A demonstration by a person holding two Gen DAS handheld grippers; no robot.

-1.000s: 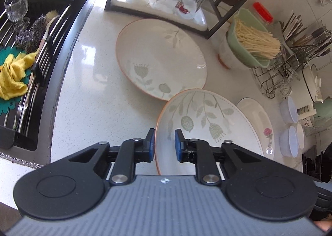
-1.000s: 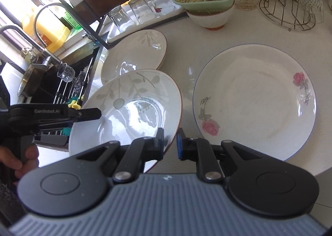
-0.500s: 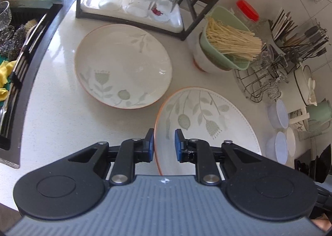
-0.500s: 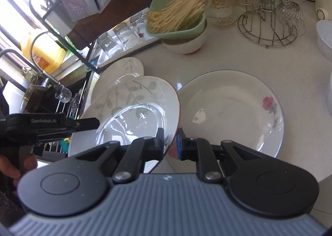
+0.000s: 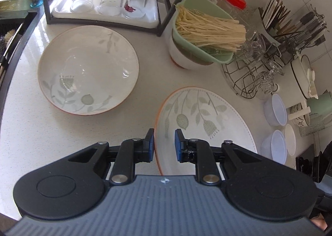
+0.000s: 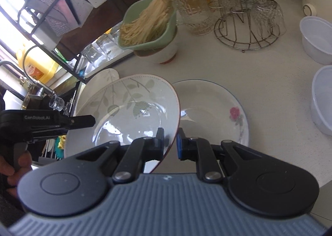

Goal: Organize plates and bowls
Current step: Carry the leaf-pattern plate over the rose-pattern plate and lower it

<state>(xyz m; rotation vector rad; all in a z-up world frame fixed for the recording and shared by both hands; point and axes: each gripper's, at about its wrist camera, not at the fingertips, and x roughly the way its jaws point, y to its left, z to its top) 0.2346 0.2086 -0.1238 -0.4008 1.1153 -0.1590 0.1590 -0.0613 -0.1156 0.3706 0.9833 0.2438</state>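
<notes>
A white leaf-patterned plate (image 5: pixel 207 119) hangs tilted above the counter, held by both grippers. My left gripper (image 5: pixel 164 145) is shut on its left rim, and my right gripper (image 6: pixel 170 142) is shut on its right rim (image 6: pixel 176 111). In the right wrist view the left gripper (image 6: pixel 90 120) reaches in from the left onto the same plate (image 6: pixel 128 111). Under the plate's right side a rose-patterned plate (image 6: pixel 215 111) lies flat on the counter. A second leaf-patterned plate (image 5: pixel 87 69) rests on the counter to the left.
A white bowl (image 5: pixel 182 57) carries a green strainer of noodles (image 5: pixel 207 32) at the back. Behind stand a rack with upturned glasses (image 5: pixel 103 7) and a wire glass stand (image 6: pixel 244 28). White plastic bowls (image 6: pixel 315 38) sit at the right. The sink edge (image 5: pixel 12 44) lies left.
Both grippers have carried the leaf plate to the right, away from the sink. It now overlaps the rose plate, which has dropped out of the left wrist view.
</notes>
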